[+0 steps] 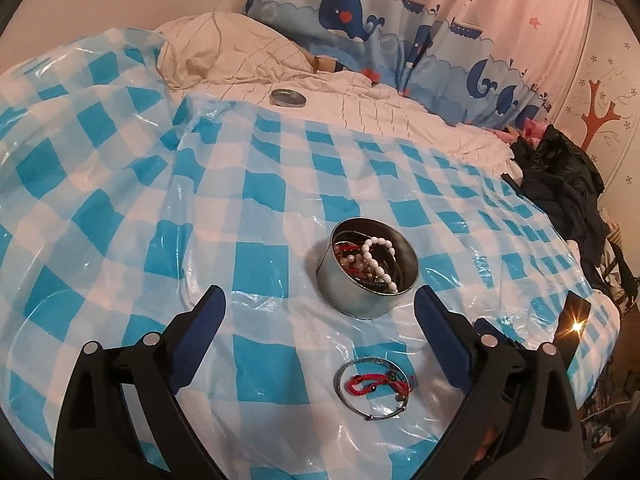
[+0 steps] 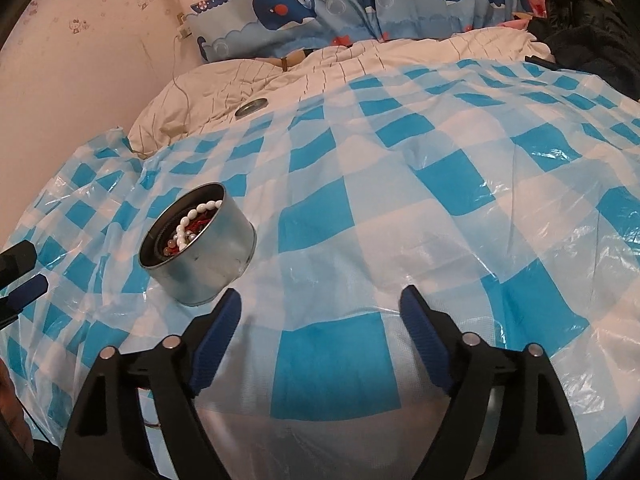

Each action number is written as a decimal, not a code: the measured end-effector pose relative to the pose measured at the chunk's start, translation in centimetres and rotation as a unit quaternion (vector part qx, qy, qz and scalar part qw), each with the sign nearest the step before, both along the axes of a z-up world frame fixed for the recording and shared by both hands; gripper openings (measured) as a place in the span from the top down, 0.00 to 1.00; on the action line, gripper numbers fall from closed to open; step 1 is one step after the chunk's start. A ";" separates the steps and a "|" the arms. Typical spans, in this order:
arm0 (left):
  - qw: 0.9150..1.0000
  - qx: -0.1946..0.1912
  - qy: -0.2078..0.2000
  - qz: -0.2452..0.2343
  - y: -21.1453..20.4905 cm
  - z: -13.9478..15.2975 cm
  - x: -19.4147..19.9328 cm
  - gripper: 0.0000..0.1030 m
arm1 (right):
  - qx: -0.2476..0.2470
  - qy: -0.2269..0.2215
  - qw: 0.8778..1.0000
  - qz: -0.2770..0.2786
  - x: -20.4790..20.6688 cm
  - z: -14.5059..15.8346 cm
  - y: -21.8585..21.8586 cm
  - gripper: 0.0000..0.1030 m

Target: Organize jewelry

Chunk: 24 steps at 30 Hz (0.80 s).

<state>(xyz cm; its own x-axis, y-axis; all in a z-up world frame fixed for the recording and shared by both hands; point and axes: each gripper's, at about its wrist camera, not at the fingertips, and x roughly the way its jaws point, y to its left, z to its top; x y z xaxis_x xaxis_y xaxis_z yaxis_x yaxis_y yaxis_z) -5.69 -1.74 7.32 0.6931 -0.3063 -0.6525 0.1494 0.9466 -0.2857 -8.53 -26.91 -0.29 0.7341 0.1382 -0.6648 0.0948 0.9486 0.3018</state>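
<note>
A round metal tin stands on the blue-and-white checked plastic sheet, holding a white bead string and other beaded and red pieces. It also shows in the right wrist view. A silver bangle with a red cord bracelet across it lies just in front of the tin, between my left gripper's fingers. My left gripper is open and empty above them. My right gripper is open and empty, to the right of the tin. The left gripper's fingertips show at the right view's left edge.
The tin's lid lies at the far edge of the sheet on the white striped bedding; it also shows in the right wrist view. A whale-print curtain hangs behind. Dark clothing is piled at the right.
</note>
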 end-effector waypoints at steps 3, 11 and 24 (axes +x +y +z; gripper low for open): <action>1.000 0.002 0.003 0.002 0.0 -0.1 0.3 0.11 | 0.000 0.000 1.000 0.002 0.2 0.0 0.1 0.19; 1.000 0.003 0.022 0.002 -0.7 -1.0 1.4 0.10 | 0.006 0.003 1.000 0.010 0.3 -0.1 0.2 0.14; 0.999 0.010 0.033 -0.002 -1.4 -1.5 1.9 0.08 | 0.009 0.004 1.000 0.014 0.5 -0.2 0.3 0.11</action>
<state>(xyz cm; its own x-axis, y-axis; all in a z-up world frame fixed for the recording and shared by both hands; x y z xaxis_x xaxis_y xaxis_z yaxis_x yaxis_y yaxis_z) -3.81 -3.15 5.78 0.6471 -0.2951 -0.7030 0.1342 0.9518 -0.2759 -8.02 -26.61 -0.48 0.7240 0.1707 -0.6683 0.0715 0.9451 0.3188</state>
